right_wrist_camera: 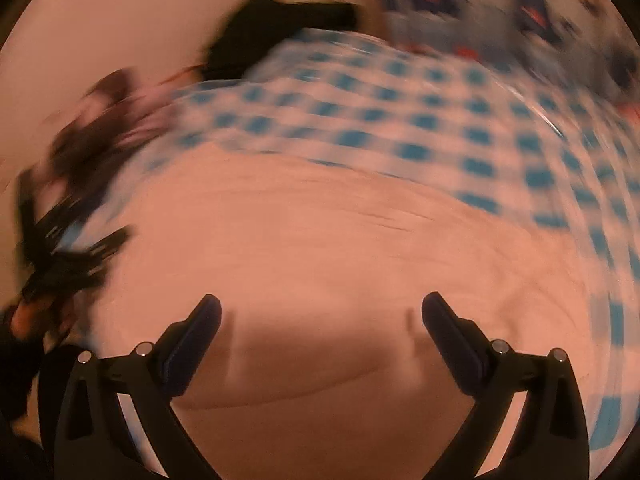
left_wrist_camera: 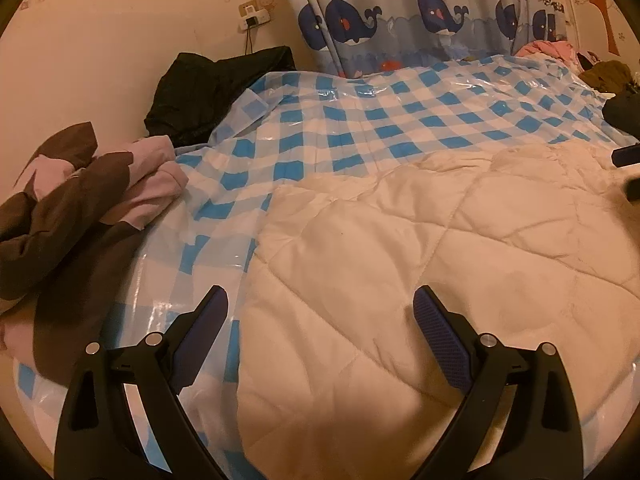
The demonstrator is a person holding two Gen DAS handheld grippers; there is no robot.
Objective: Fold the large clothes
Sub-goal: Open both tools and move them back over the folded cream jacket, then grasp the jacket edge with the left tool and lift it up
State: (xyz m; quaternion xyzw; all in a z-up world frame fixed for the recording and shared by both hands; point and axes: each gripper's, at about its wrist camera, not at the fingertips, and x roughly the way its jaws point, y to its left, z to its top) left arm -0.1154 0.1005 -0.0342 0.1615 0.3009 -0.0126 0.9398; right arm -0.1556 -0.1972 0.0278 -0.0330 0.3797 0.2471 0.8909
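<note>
A large cream quilted garment (left_wrist_camera: 420, 248) lies spread flat on a blue-and-white checked plastic sheet (left_wrist_camera: 360, 112) over the bed. My left gripper (left_wrist_camera: 320, 300) is open and empty, hovering over the garment's left edge. The right wrist view is blurred by motion; there my right gripper (right_wrist_camera: 320, 308) is open and empty above the cream garment (right_wrist_camera: 320, 240). The right gripper's dark tip also shows at the right edge of the left wrist view (left_wrist_camera: 626, 156). In the right wrist view the left gripper is a dark blur at the left edge (right_wrist_camera: 68, 264).
A brown and pink garment (left_wrist_camera: 80, 200) is heaped at the left. A black garment (left_wrist_camera: 208, 88) lies against the wall at the back. A whale-print curtain (left_wrist_camera: 420, 20) hangs behind the bed. More clothes (left_wrist_camera: 560, 52) are piled at the far right.
</note>
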